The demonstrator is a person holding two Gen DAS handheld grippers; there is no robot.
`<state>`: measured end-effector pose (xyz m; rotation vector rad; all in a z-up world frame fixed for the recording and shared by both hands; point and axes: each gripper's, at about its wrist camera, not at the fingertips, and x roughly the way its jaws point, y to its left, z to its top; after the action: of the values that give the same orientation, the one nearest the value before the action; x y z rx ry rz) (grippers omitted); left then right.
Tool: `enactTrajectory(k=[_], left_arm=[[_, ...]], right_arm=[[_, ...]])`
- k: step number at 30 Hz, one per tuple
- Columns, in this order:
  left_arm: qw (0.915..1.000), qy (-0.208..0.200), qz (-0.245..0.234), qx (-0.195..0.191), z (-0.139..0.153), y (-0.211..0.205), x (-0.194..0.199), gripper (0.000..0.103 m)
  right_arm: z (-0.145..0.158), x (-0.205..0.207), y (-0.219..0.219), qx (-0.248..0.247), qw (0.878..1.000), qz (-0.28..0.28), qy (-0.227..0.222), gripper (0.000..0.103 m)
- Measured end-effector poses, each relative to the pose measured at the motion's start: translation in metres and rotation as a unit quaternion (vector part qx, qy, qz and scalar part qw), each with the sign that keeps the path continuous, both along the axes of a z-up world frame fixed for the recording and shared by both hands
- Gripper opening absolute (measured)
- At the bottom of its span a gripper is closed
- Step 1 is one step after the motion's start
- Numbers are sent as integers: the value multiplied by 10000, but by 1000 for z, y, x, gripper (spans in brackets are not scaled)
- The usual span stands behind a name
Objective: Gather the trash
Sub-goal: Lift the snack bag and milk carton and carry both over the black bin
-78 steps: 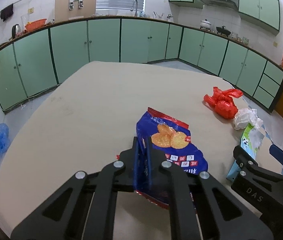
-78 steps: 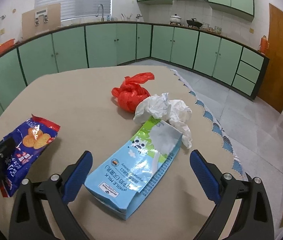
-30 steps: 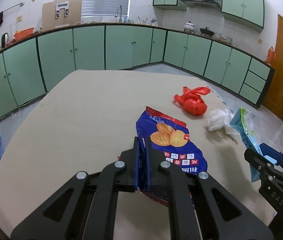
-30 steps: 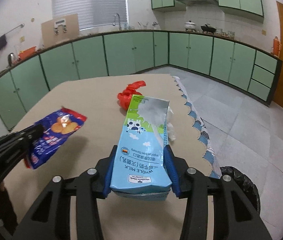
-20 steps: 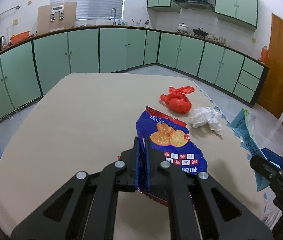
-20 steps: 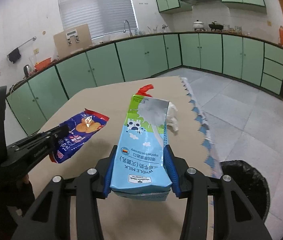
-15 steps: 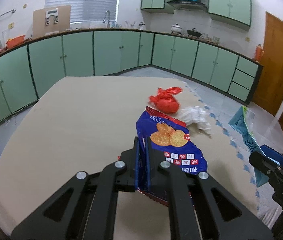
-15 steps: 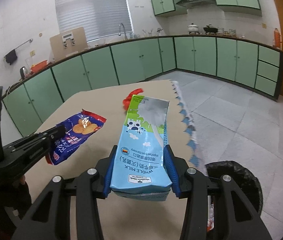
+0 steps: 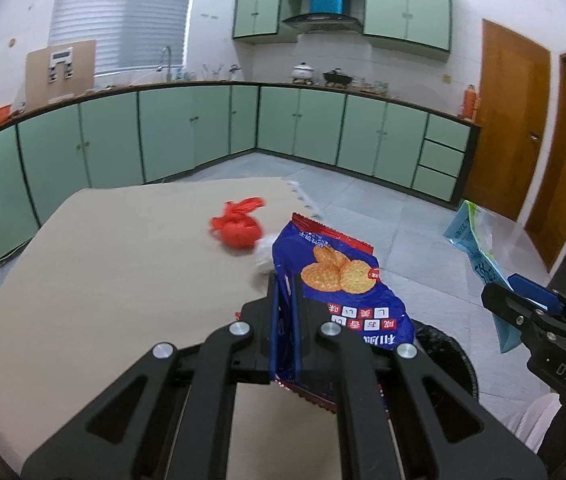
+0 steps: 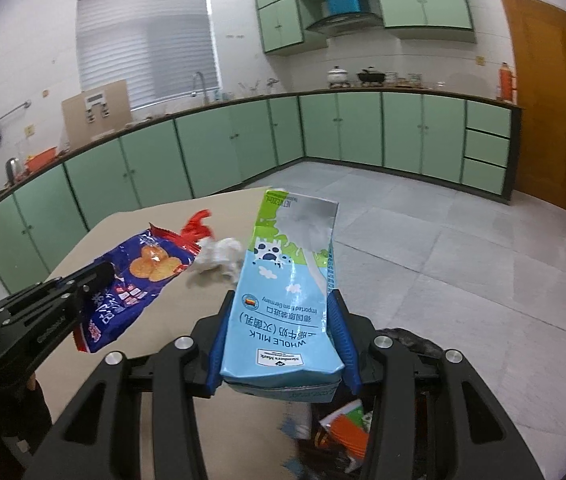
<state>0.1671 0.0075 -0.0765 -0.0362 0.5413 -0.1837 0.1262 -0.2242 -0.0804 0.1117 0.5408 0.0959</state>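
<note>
My left gripper (image 9: 286,300) is shut on a blue cracker wrapper (image 9: 339,276) and holds it in the air over the table's right edge. My right gripper (image 10: 283,320) is shut on a blue and green whole-milk carton (image 10: 289,292), raised above a black trash bin (image 10: 407,408) on the floor. The carton (image 9: 477,256) and the right gripper (image 9: 539,304) also show at the right of the left wrist view, and the wrapper (image 10: 135,276) at the left of the right wrist view. The bin (image 9: 443,356) lies below the wrapper.
A red plastic bag (image 9: 237,226) and a crumpled white tissue (image 10: 219,258) lie on the beige table (image 9: 115,264) near its right edge. The bin holds other rubbish (image 10: 347,428). Green cabinets line the walls; grey tiled floor lies to the right.
Both grippers have swung right, away from the table's middle towards its right edge and the bin. The right gripper closed on the milk carton and lifted it off the table.
</note>
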Motion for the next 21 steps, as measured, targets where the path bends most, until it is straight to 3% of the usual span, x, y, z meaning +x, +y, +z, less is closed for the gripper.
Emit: enactTrajectory(k=[13, 21], left_arm=[[9978, -56, -659, 33, -9, -86, -4, 4], [9951, 119, -975, 107, -23, -132, 5, 4]], right_arm=[[-6, -15, -60, -177, 9976, -672, 16, 45], [-23, -15, -100, -108, 9949, -984, 209, 45]])
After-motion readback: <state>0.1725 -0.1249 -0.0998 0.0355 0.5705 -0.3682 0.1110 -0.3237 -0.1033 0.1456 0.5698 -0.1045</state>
